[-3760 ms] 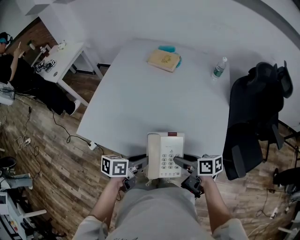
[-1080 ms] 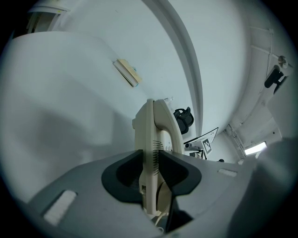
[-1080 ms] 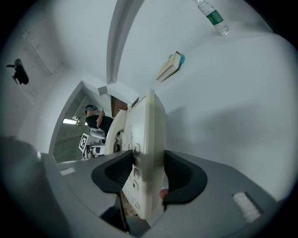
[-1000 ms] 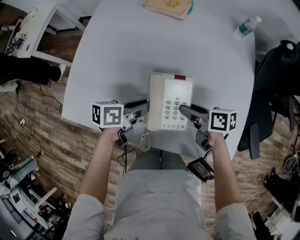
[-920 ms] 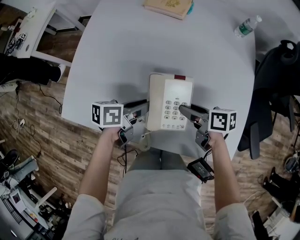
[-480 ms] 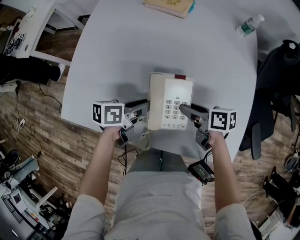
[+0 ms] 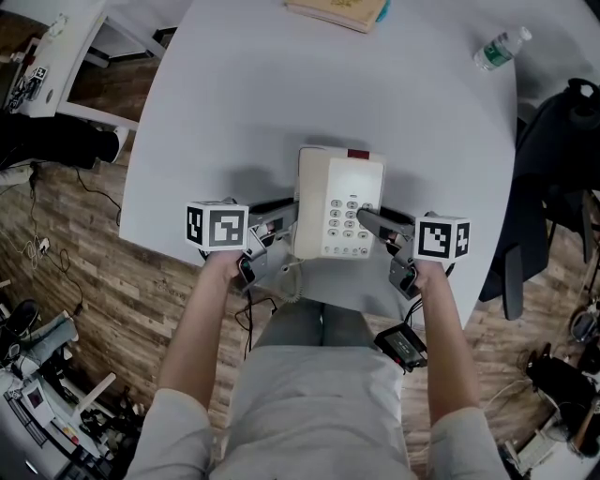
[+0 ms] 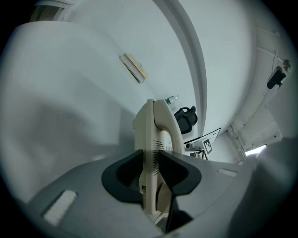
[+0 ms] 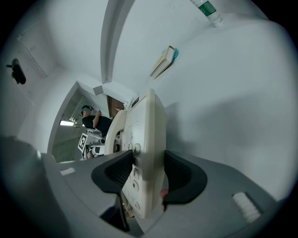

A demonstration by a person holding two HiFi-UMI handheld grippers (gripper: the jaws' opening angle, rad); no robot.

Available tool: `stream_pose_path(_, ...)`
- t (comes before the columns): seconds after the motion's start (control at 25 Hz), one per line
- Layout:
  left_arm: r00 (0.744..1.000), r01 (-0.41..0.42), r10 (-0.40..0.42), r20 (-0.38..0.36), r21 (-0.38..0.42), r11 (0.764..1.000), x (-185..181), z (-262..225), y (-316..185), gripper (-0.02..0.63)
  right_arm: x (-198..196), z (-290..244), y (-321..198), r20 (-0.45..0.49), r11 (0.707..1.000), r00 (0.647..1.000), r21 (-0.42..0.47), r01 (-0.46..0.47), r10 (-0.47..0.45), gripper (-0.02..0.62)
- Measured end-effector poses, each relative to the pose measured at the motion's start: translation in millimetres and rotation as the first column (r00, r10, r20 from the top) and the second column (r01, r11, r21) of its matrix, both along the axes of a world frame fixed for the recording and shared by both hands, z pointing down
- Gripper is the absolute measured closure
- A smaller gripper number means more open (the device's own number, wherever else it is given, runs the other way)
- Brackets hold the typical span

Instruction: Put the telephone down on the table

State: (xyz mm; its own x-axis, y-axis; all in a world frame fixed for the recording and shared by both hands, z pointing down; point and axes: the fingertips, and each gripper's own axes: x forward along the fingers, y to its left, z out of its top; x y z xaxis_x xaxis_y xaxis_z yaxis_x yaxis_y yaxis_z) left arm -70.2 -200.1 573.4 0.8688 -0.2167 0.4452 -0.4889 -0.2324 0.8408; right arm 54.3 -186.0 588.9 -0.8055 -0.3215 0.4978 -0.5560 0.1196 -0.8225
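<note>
A cream push-button telephone (image 7: 339,201) with its handset on the left side is over the near part of the white table (image 7: 234,103), keypad up. My left gripper (image 7: 284,214) is shut on its left edge and my right gripper (image 7: 368,219) is shut on its right edge over the keypad. In the left gripper view the telephone (image 8: 155,135) stands edge-on between the dark pads of the left gripper (image 8: 150,168). The right gripper view shows the telephone (image 9: 145,139) clamped in the right gripper (image 9: 147,174). Whether its base touches the table I cannot tell.
A tan book (image 7: 337,11) on something teal lies at the table's far side, and a water bottle (image 7: 497,49) lies at the far right. A black office chair (image 7: 553,178) stands to the right. A smaller white table (image 7: 47,52) stands at the far left on wooden floor.
Since the earliest frame the telephone and both grippers have come forward from the table's near edge to farther over it. In the last second they hardly shift.
</note>
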Motion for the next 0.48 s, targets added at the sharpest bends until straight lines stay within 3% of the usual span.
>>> stream_pose_path(0.48, 0.999, 0.027, -0.027, -0.027, -0.019, 0.999, 0, 12, 0, 0.486, 2, 10, -2, -0.01, 1.0, 1.0, 0.0, -0.015, 0.015, 0.376)
